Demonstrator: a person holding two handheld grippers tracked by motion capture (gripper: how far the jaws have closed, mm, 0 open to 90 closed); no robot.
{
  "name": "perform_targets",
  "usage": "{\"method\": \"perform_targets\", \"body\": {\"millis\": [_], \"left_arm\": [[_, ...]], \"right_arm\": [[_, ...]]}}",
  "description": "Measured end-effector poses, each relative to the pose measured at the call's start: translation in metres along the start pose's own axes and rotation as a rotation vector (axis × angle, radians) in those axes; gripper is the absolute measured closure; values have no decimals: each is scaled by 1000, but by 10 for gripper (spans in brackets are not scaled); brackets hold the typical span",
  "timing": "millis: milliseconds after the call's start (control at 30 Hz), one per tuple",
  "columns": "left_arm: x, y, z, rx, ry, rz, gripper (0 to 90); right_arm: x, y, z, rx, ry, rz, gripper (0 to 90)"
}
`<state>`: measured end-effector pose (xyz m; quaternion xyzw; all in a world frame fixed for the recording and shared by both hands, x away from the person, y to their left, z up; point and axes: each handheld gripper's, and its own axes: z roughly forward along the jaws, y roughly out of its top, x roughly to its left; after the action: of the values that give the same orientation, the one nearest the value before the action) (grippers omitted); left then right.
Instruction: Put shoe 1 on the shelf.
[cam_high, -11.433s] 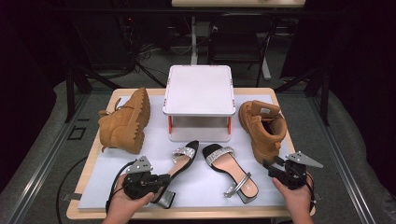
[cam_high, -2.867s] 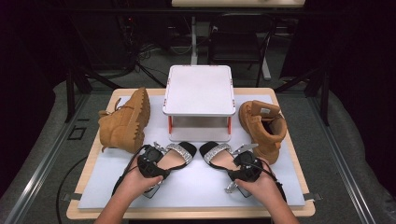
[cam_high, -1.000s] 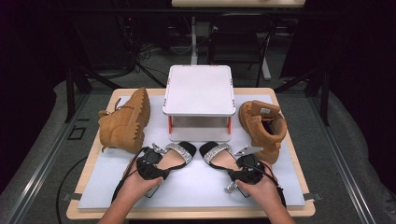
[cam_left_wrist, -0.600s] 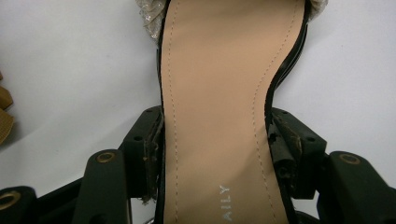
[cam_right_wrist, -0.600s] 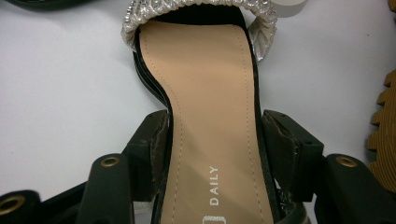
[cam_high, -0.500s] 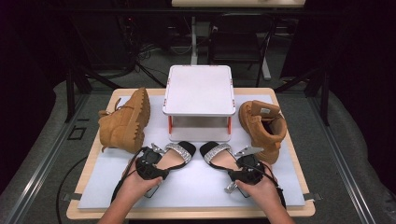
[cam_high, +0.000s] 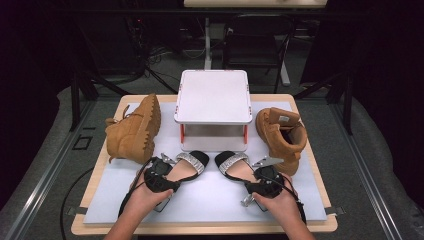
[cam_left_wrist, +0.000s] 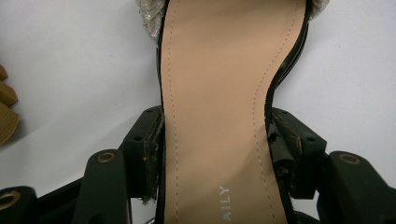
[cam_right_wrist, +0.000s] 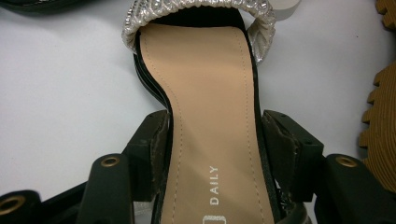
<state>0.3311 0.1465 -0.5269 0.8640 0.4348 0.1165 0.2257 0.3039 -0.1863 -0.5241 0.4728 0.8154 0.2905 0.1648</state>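
High view: both my hands sit at the near edge of the white table mat (cam_high: 210, 192). My left gripper (cam_high: 170, 172) clamps the waist of the left black heeled sandal with the silver glitter toe strap (cam_high: 189, 164); my right gripper (cam_high: 256, 180) does the same on the matching right black heeled sandal (cam_high: 231, 164). Toes point far, toward the white two-tier shoe rack with red posts (cam_high: 213, 95), so I judge the pair is lined up to slide under it. Tan suede lace-up boot on its side (cam_high: 134, 131) lies left of the rack, second tan boot, upright (cam_high: 281, 137), right, both clear of the sandals' path.

Left gripper view: jaws pinch both edges of the tan insole at the narrow waist, pads (cam_left_wrist: 150, 149) touching the black sole rim. Narrowest spot, easiest grip.

Right gripper view: same pinch, pads (cam_right_wrist: 280, 140) against the sandal's sides, the strap beyond the jaws, the boot's sole at the right edge.
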Motion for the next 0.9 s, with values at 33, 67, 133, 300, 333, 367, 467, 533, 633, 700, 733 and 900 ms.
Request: {"method": "perform_targets", "body": {"millis": [33,67,133,300,333,367,467,533,633,700,733,900], "left_arm": [[0,0,0,0,0,0,413],[0,0,0,-1,1,-2,413],[0,0,-1,-2,3,-3,413],[0,0,-2,-5,5,-4,413],[0,0,-2,-5,5,-4,413],[0,0,-3,-1,4,-3,413],[-1,1,-3,-3,6,-3,413],[-1,2,-4,-9,6,-2,413],[-1,4,-5,-13,8,-1,414],[-1,5,-5,-18,9,-2,414],[0,6,-5,-13,9,-2,414],[1,9,-4,-1,12,-13,415]], "right_arm": [[0,0,0,0,0,0,422],[0,0,0,1,-3,0,422],[0,0,-1,-2,-5,1,422],[0,0,-2,-12,-6,5,422],[0,0,-3,-14,-7,6,422],[0,0,-3,-14,-7,6,422],[0,1,-4,-16,-8,7,422],[0,1,-4,-21,-6,9,423],[0,2,-5,-27,-5,12,423],[0,4,-5,-26,-8,11,423],[0,5,-5,-27,-8,12,423],[0,8,-5,-34,-12,14,423]]}}
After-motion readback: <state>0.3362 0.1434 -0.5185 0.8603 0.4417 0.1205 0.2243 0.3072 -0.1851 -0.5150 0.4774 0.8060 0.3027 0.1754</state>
